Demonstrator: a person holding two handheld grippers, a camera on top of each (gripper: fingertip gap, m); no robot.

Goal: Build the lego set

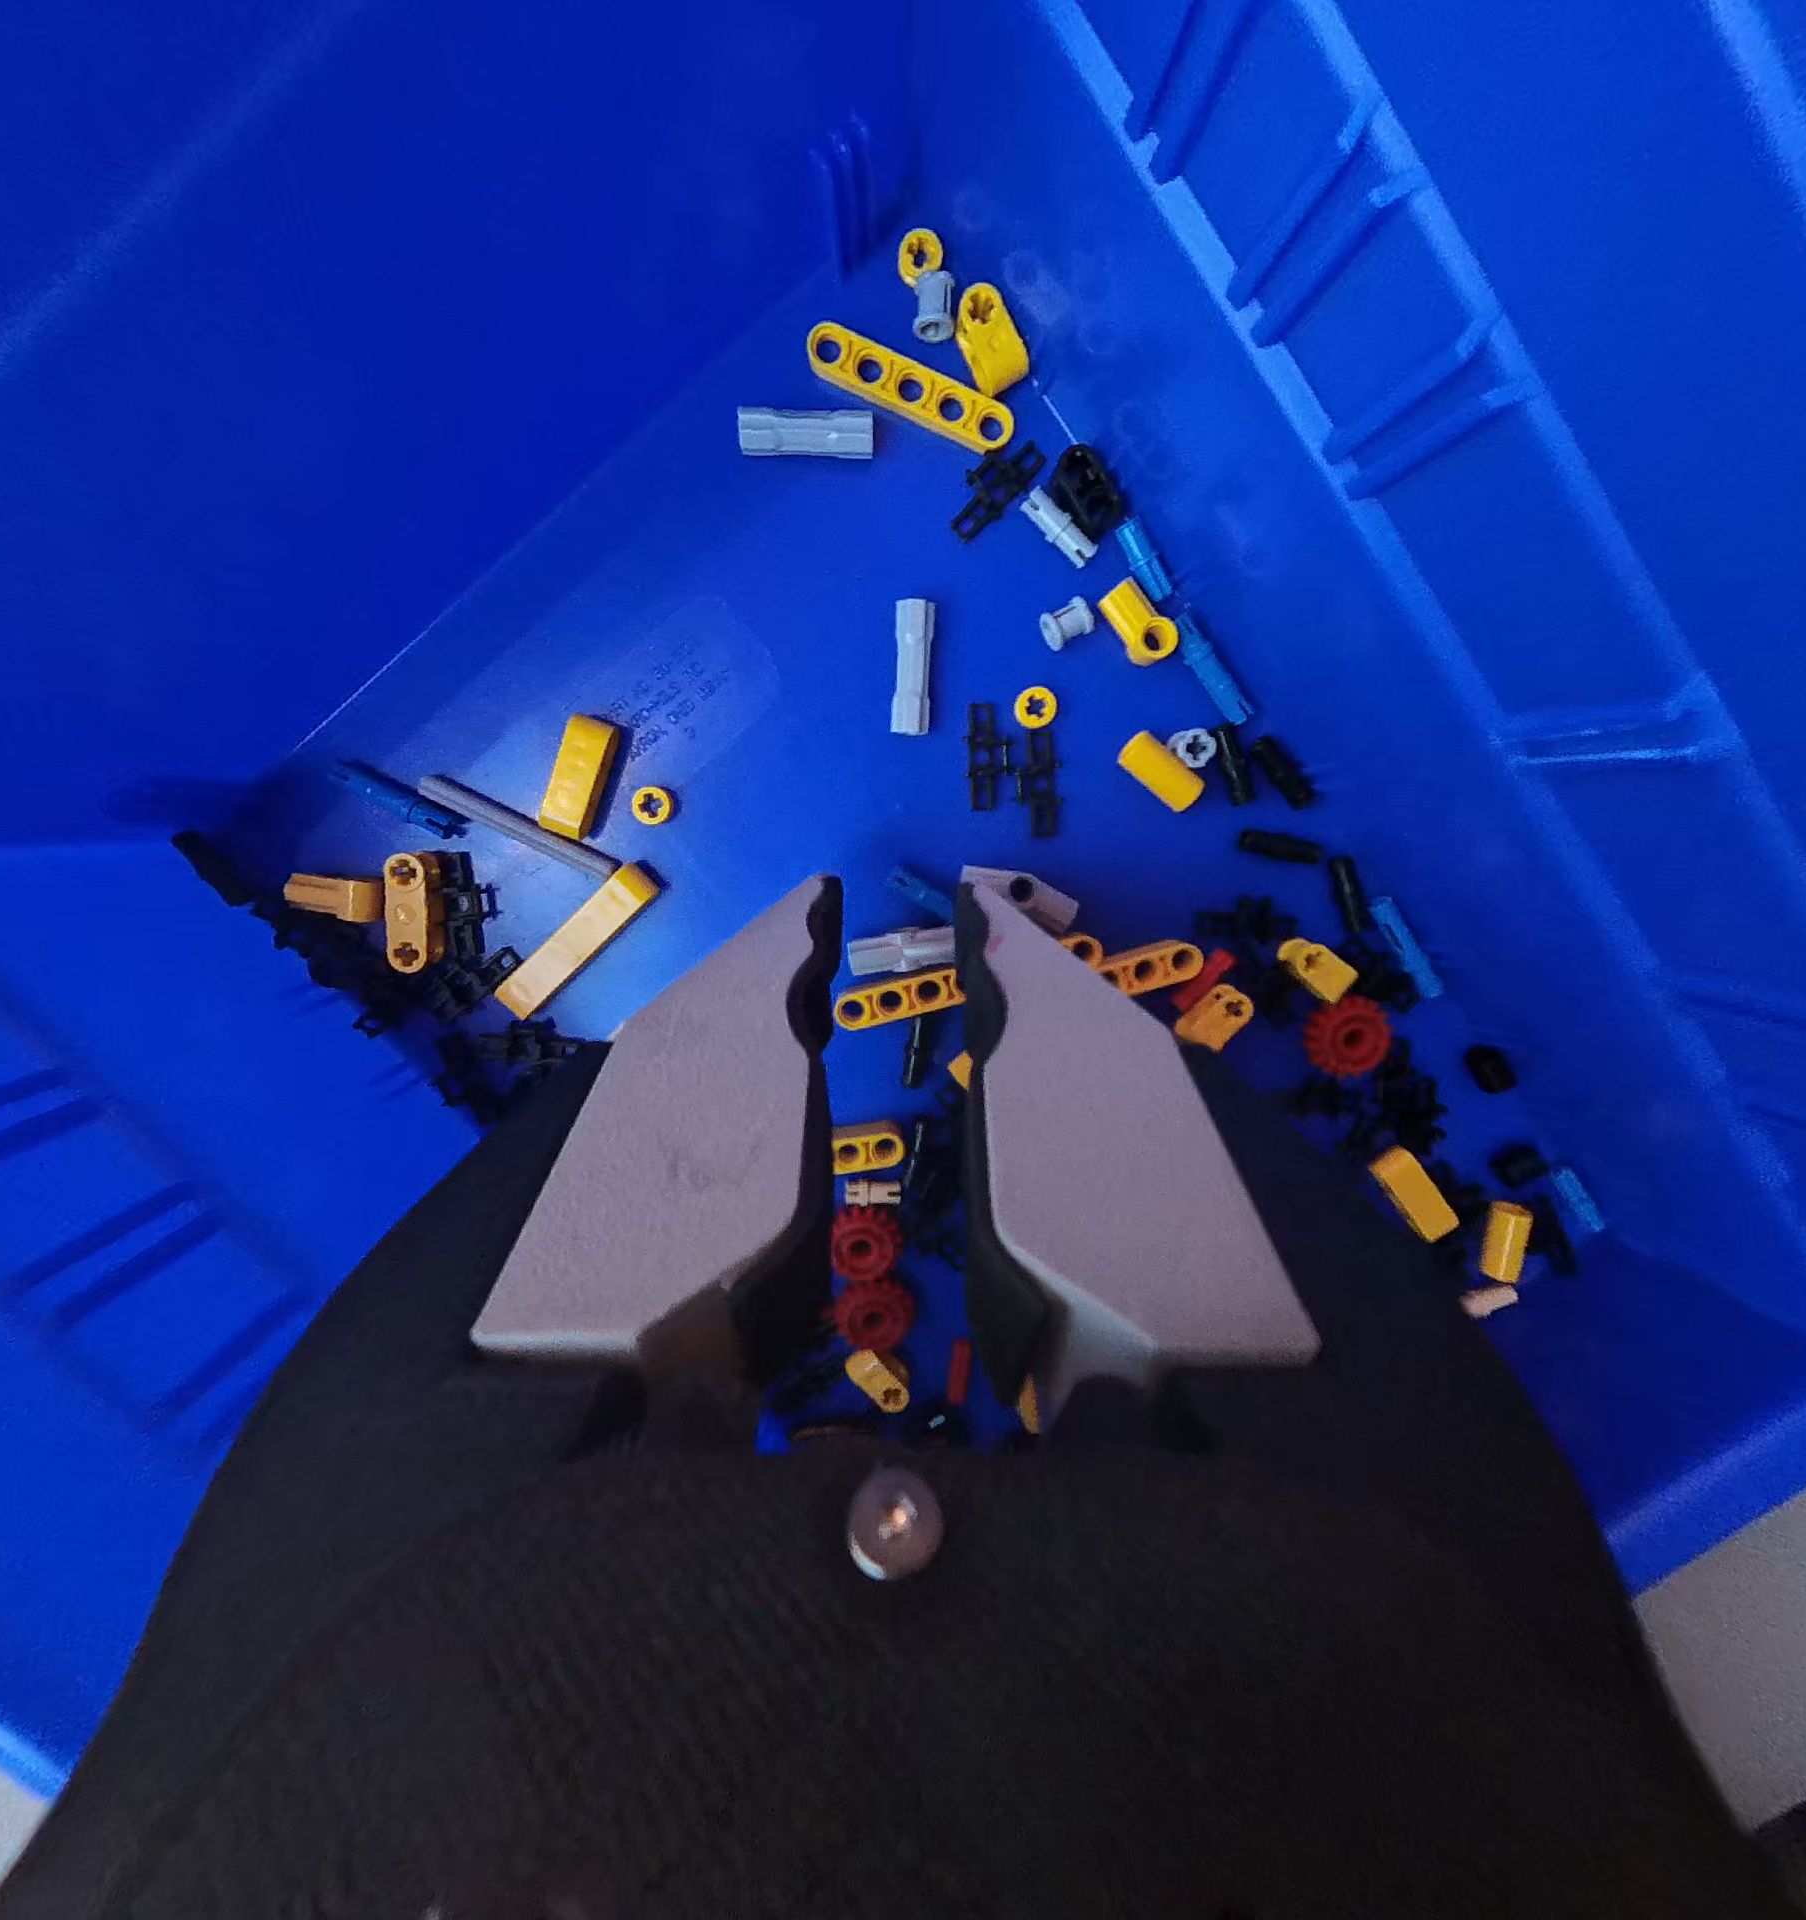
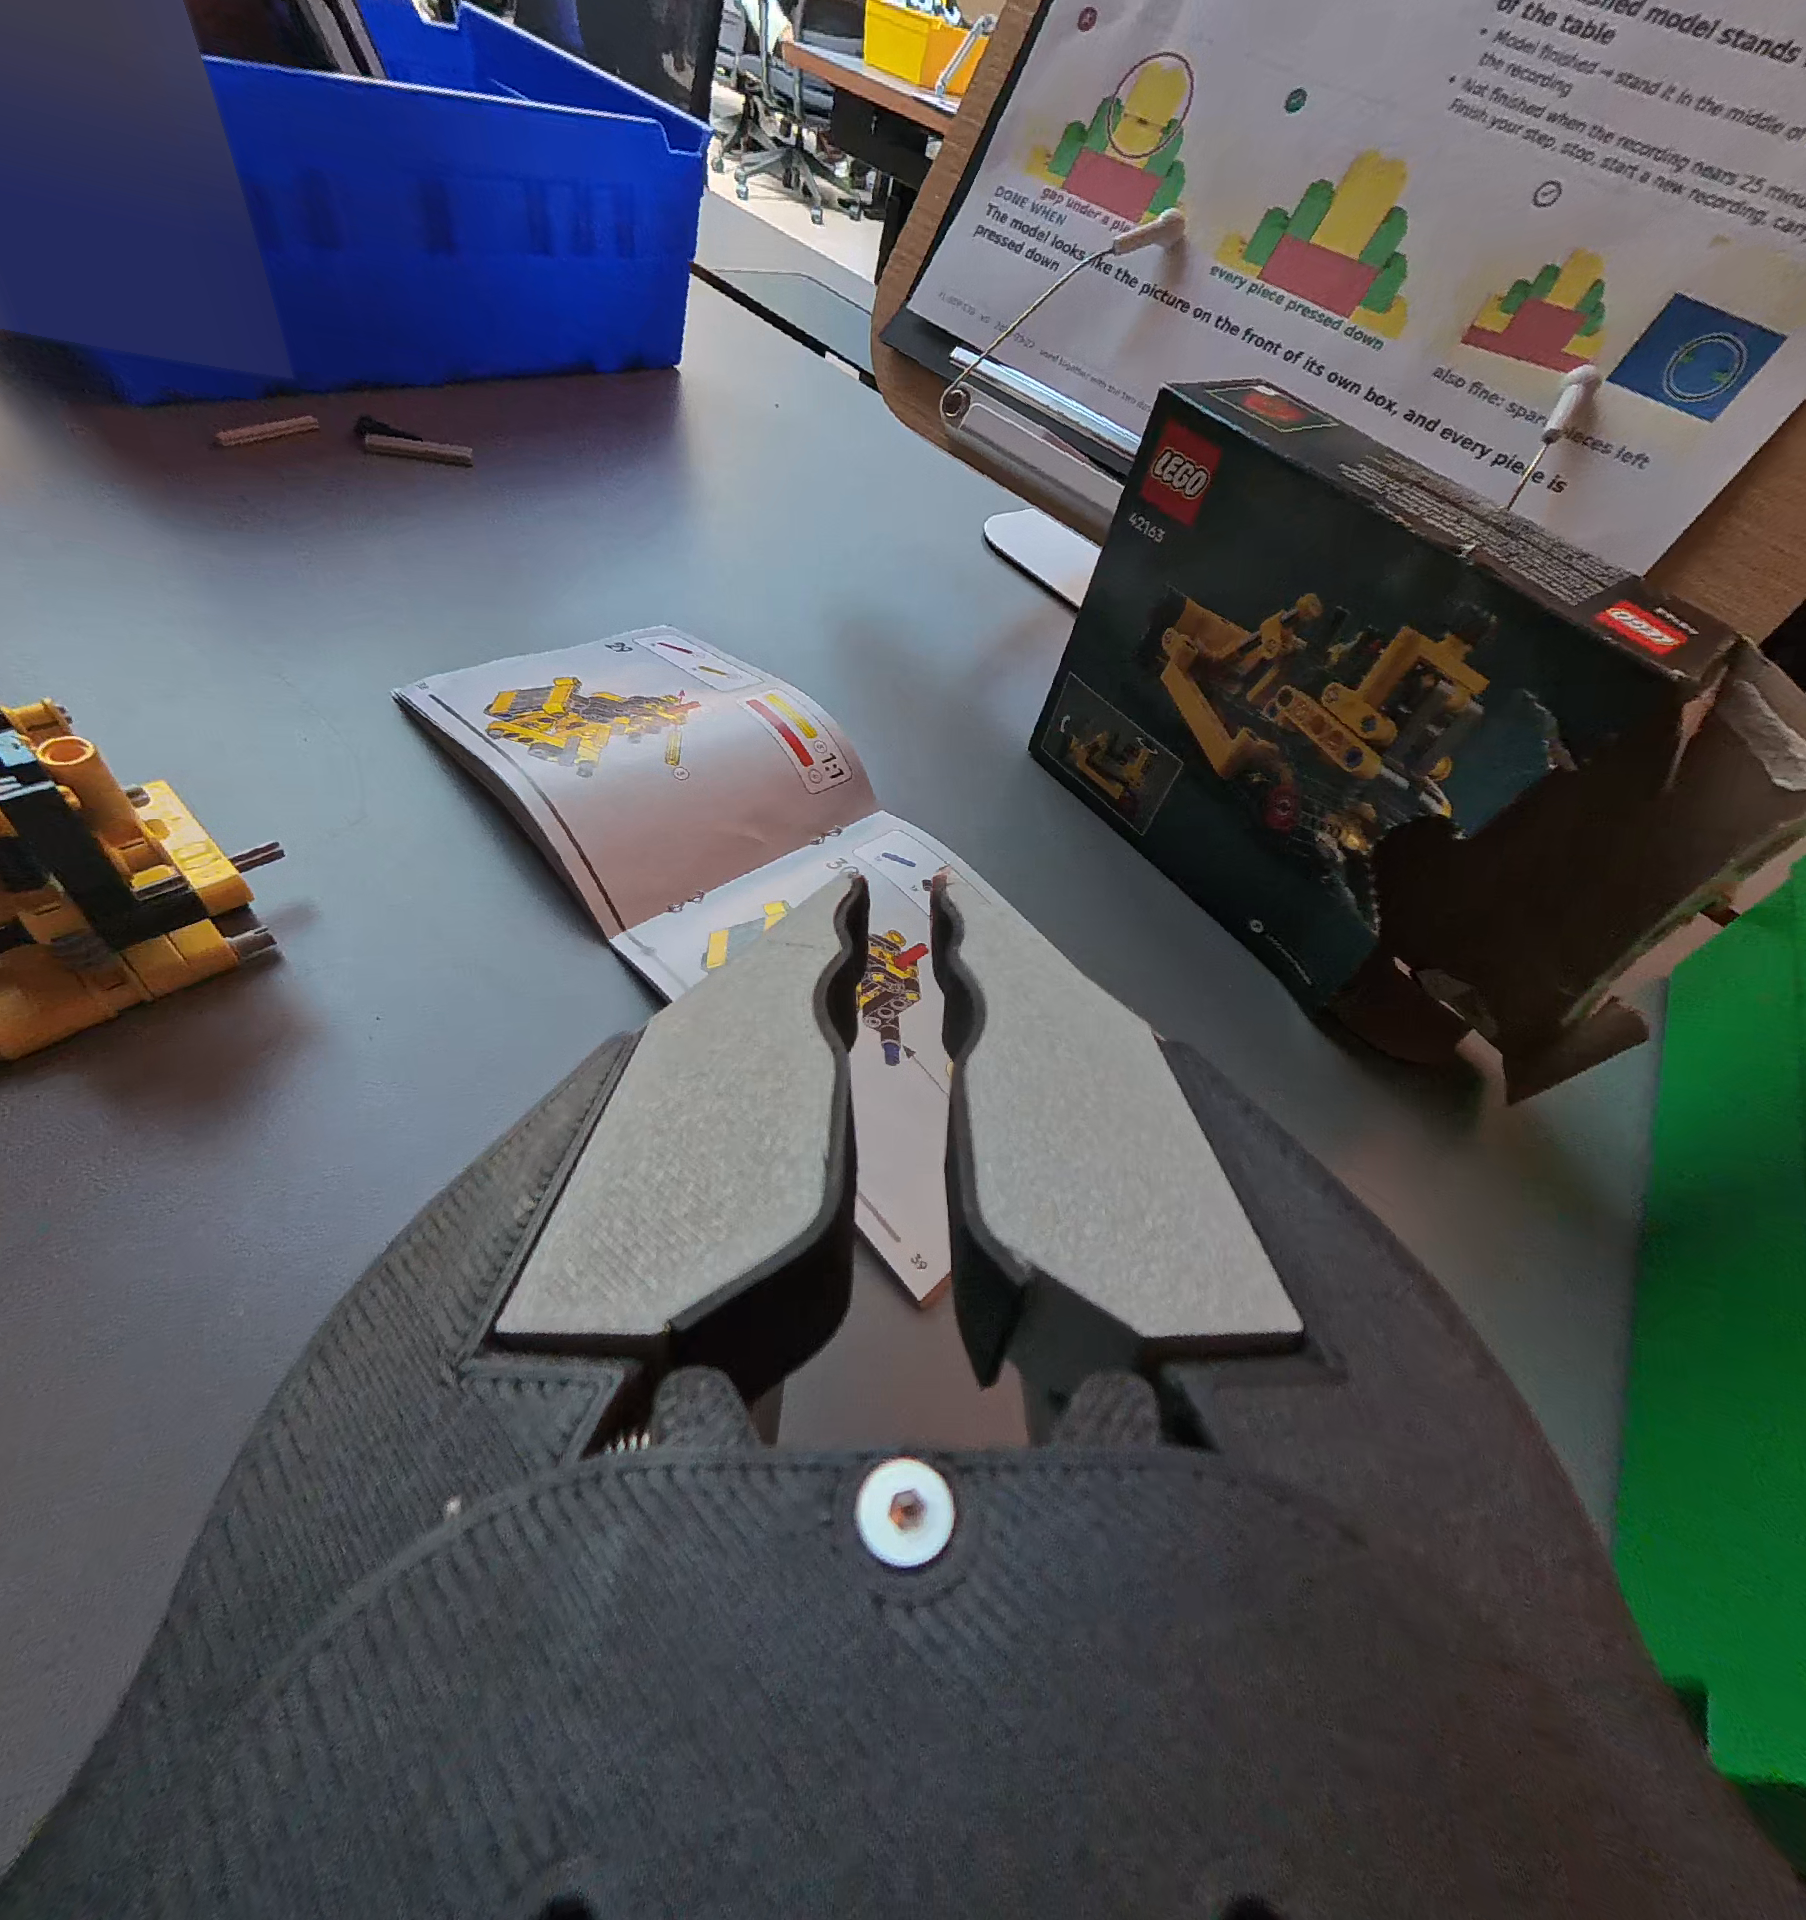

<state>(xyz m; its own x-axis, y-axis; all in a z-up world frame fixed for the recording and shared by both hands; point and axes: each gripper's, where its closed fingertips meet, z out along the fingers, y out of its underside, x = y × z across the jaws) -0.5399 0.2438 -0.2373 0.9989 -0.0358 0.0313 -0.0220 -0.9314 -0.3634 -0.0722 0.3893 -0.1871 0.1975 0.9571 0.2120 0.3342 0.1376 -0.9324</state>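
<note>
Only the left wrist view shows the left gripper (image 1: pixel 897 899), narrowly parted and empty, above the blue bin (image 1: pixel 1501 623) of loose pieces (image 1: pixel 909 387). Only the right wrist view shows the right gripper (image 2: pixel 899 896), narrowly parted and empty, over the open booklet (image 2: pixel 691 769), with the model (image 2: pixel 68 873) to its left.

Loose pieces lying in the bin (image 1: pixel 255 416)

On the table (image 2: pixel 463 582), the booklet (image 2: pixel 691 790) is lying between the part-built model (image 2: pixel 78 883) at left and the box (image 2: pixel 1325 748) at right; another bin (image 2: pixel 442 229) is sitting behind.

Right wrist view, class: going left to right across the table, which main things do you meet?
Part-built yellow model → open instruction booklet → right gripper over the booklet's near page → set box → green cloth.
</note>
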